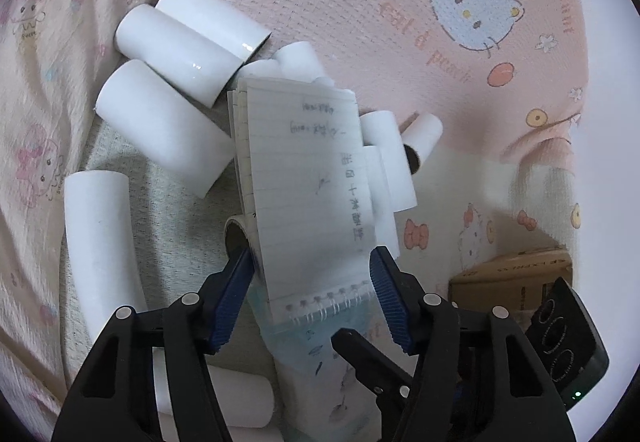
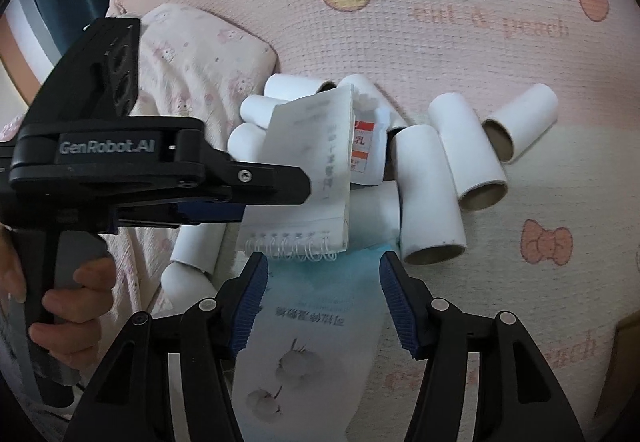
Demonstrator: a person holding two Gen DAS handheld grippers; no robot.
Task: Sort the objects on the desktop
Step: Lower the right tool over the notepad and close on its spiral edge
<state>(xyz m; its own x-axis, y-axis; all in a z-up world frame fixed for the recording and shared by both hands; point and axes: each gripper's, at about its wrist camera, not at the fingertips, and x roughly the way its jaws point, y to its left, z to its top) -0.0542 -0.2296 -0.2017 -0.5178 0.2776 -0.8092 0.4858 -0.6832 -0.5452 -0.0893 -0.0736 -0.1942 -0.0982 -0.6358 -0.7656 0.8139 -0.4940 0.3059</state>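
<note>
The left gripper (image 1: 312,262), jaws wide, straddles the white spiral-bound lined notepad (image 1: 308,185) lying at twelve o'clock among white cardboard tubes (image 1: 168,121). The right gripper (image 2: 322,278), equally wide, straddles a pale-blue tissue packet (image 2: 320,306). Closing looks next.

The handwriting on the lined white spiral notebook (image 1: 308,177) is too blurred to read. That notebook hides part of the small white red-labelled bottle (image 2: 368,153).
</note>
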